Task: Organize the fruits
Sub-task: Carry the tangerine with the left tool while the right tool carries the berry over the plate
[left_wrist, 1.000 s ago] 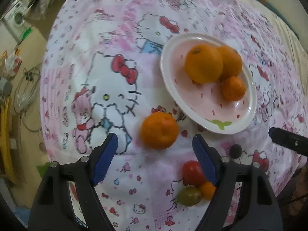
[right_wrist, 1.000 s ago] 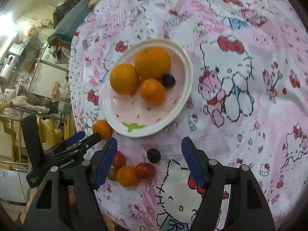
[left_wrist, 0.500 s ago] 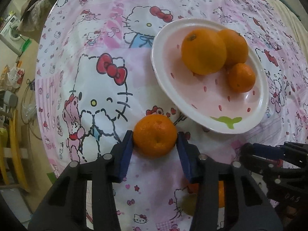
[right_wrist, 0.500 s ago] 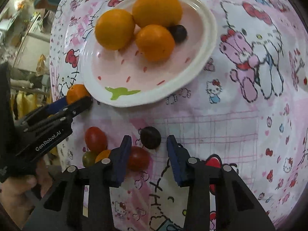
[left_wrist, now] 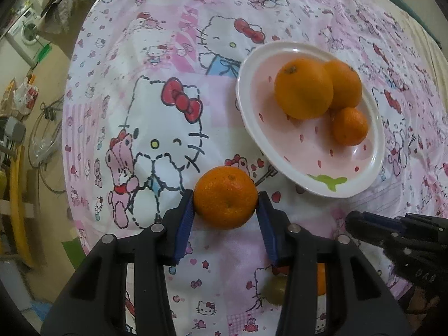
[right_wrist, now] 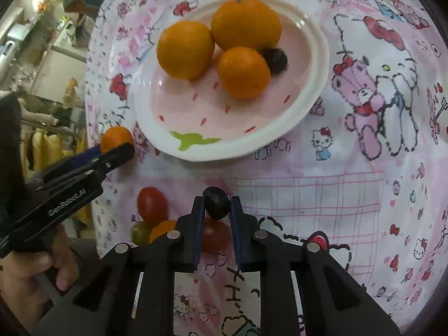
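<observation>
A mandarin [left_wrist: 225, 197] sits on the pink cartoon tablecloth just short of the white plate [left_wrist: 243, 84]; my left gripper [left_wrist: 225, 204] is shut on it, a blue pad against each side. The same mandarin [right_wrist: 116, 138] and left gripper [right_wrist: 123, 148] show at the left of the right wrist view. My right gripper [right_wrist: 217, 207] has its jaws closing onto a dark grape [right_wrist: 217, 203], and the pads press on both its sides. The plate [right_wrist: 322, 64] holds two oranges [right_wrist: 245, 23], a smaller mandarin [right_wrist: 243, 72] and another dark grape [right_wrist: 277, 60].
Cherry tomatoes lie by my right gripper: a red one [right_wrist: 152, 205], a green one [right_wrist: 140, 232], an orange one [right_wrist: 162, 229], and a red one [right_wrist: 215, 235] under the fingers. A person's hand [right_wrist: 42, 266] holds the left gripper. The table edge [left_wrist: 70, 128] drops to a cluttered floor.
Both grippers came down and closed: the left one around the mandarin, the right one around the dark grape. The right gripper moved forward toward the plate.
</observation>
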`<state>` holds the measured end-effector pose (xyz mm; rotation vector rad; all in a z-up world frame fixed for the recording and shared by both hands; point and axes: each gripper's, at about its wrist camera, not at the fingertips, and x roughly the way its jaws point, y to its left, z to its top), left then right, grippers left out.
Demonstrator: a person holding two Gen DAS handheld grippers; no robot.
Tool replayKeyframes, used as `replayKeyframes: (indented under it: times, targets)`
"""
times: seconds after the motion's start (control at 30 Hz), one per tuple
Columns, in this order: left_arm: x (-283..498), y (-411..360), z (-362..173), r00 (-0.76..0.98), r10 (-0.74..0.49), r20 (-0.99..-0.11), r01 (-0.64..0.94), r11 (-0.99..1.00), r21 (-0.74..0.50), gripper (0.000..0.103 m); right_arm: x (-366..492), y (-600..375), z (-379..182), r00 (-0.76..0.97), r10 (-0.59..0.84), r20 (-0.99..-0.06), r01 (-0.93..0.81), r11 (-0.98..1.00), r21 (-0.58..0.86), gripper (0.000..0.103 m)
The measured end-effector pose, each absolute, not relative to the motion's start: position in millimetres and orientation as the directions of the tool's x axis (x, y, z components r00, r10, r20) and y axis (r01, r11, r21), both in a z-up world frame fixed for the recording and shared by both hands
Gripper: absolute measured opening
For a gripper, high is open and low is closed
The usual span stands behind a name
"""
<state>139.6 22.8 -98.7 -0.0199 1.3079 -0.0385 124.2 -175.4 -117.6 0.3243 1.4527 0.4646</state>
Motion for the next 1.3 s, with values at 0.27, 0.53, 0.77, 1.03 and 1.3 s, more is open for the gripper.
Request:
replayKeyframes:
  times: [0.27,0.53,0.77,1.03,1.3]
  targets:
    - [130,35,-83,0.287,-0.068,-0.955,-0.009,0.997,-0.074,0.04,125,-215,-95,0.147,0.604,-0.784,-0.056,0.796,0.603,0.018]
    - [132,48,-45,0.374,-0.121,-0.92,-0.055,0.987,-0.152,0.04,135,-240,-62,0.25,0.625,-0.739,-0.044,0.77,0.637,0.018]
    - [172,33,-24,0.404,-0.166,-0.9,-0.018,0.982,-0.189,0.04,160,-248,-44,0.283,0.607,-0.743,-0.075,0.786,0.614,0.018]
    - [223,5,-37,0.373,-0.194,-0.907,0.03,0.98,-0.197,0.04,194,-248,-58,0.263,0.583,-0.769,-0.079,0.807,0.585,0.018]
    - [267,-24,-65,0.315,-0.21,-0.926,0.066,0.978,-0.199,0.04,215,-251,-80,0.234,0.584,-0.777,-0.047,0.805,0.591,0.018]
